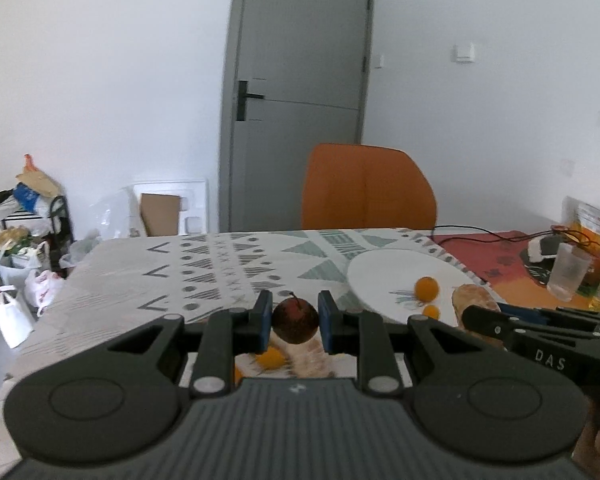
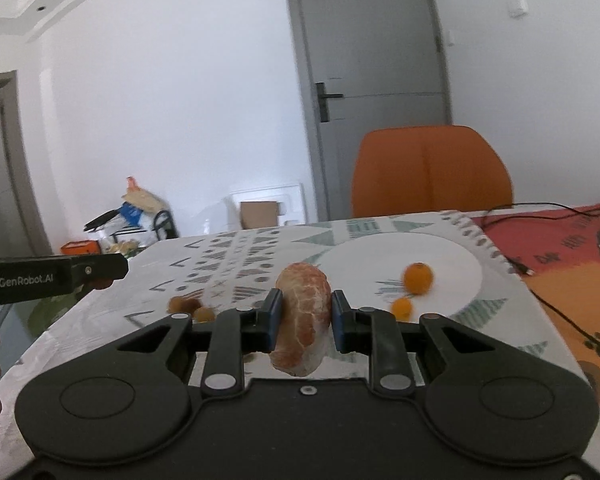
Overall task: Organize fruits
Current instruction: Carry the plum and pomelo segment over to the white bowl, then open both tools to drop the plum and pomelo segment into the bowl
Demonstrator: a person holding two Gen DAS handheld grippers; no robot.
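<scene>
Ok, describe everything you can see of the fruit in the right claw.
The peeled citrus fruit is a pale orange, oblong lump with white pith veining over its surface and no rind left. It stands roughly upright, clamped at its sides between the blue pads of the right claw, with its top and bottom sticking out past them. It hangs above the patterned tablecloth, in front of the white plate, touching nothing else.

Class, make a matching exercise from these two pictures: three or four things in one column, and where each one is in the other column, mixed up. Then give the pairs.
Things
1. dark red fruit
2. peeled citrus
3. large orange fruit
4. orange chair

Places
A. on the white plate
B. behind the table
C. in the left gripper
D. in the right gripper

Pairs: 1-C, 2-D, 3-A, 4-B
</scene>
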